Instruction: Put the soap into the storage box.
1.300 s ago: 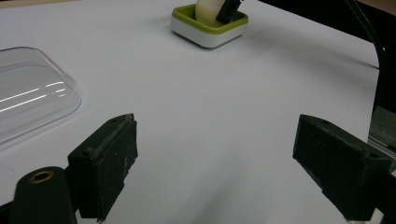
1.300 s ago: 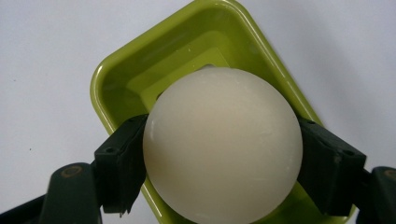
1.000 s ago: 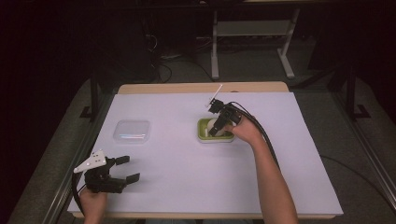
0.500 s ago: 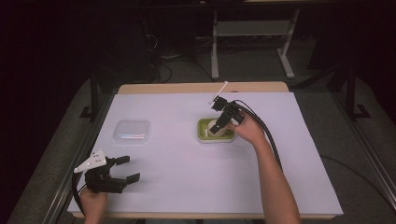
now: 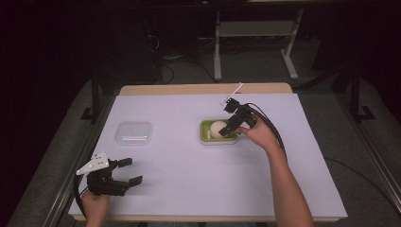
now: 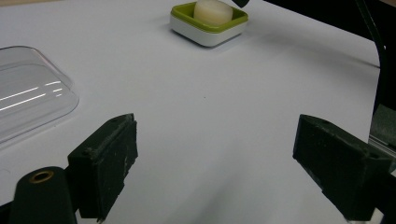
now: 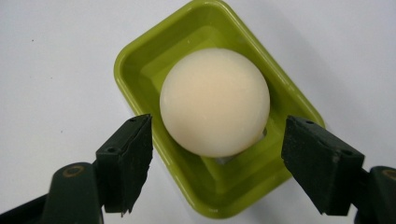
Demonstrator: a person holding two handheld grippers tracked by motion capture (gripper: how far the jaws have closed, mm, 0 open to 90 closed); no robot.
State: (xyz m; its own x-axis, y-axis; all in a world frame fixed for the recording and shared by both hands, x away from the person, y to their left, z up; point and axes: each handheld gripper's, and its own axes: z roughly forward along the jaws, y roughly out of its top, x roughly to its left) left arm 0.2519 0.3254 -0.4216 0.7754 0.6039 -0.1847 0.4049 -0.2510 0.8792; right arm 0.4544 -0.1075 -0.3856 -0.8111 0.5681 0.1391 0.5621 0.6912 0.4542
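Observation:
A round cream soap bar (image 7: 215,101) lies in a green soap dish (image 7: 140,56) with a white base, right of the table's middle (image 5: 204,126). My right gripper (image 7: 217,163) hangs just above the dish, open, its jaws on either side of the soap and apart from it; in the high view that gripper (image 5: 228,128) tilts down over the dish's right side. The soap (image 6: 213,9) and dish (image 6: 182,11) also appear far off in the left gripper view. My left gripper (image 5: 131,171) rests open near the front left edge, nothing between its fingers (image 6: 105,163).
A clear plastic lid (image 5: 134,132) lies on the white table sheet (image 5: 189,170) at the left, and its edge (image 6: 28,98) is close to the left gripper. Cables trail from both grippers. The floor and a metal stand (image 5: 255,33) lie beyond the table.
The right gripper has shifted slightly and tilted over the dish. The left gripper has stayed in place.

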